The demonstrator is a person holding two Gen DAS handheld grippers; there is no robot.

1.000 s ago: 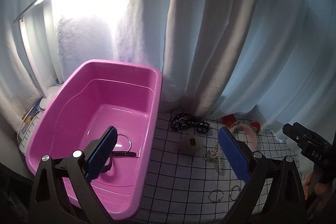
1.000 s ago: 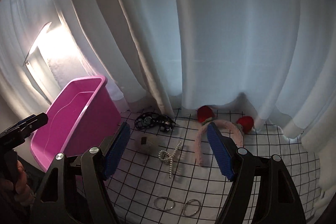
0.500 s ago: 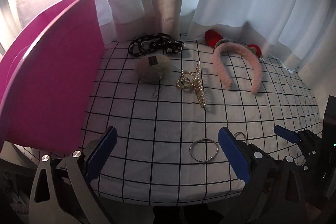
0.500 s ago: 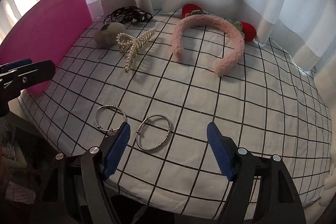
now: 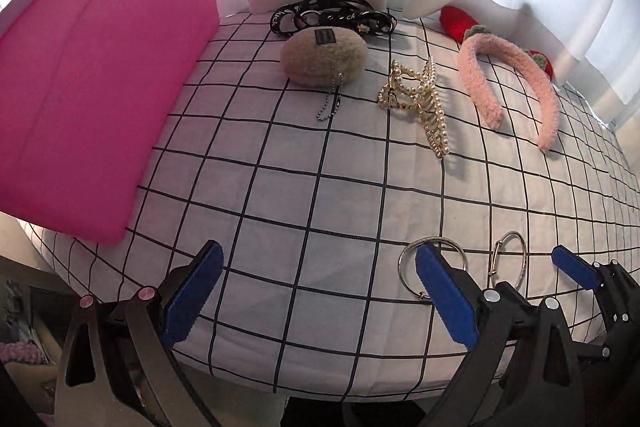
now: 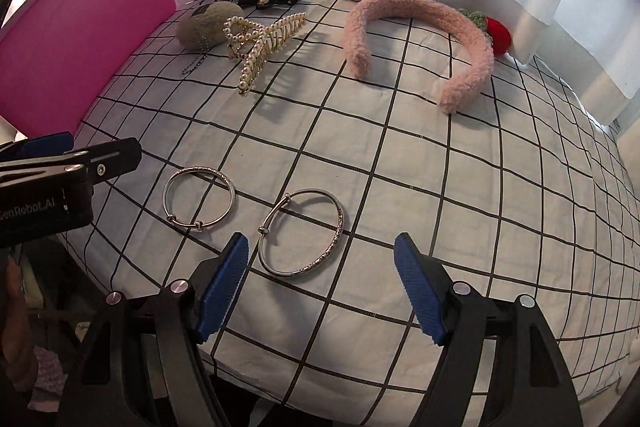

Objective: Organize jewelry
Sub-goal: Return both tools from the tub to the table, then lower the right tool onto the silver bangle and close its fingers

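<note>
Two silver bangles lie on the checked cloth [image 6: 440,187] near its front edge. One bangle [image 6: 341,223] shows between the blue fingers of my right gripper [image 6: 322,247], which is open and not pressing on it. The other bangle [image 6: 196,169] lies just to its left, beside my left gripper's body [image 6: 60,163]. In the left wrist view my left gripper [image 5: 316,263] is open with only cloth between its fingers. Its right finger covers part of one bangle [image 5: 436,238]; the second bangle [image 5: 512,233] lies further right.
A pink tub [image 5: 100,87] stands at the left. Along the back lie a black strap bundle [image 5: 332,13], a fuzzy beige pouch with a ball chain [image 5: 324,57], a pearl hair claw [image 6: 260,43] and a pink fuzzy headband with red ends [image 6: 420,11]. White curtains hang behind.
Both grippers have come down and tilted toward the table, so the bangles now sit close in front. The tub's inside is out of sight. The jaws have kept their width.
</note>
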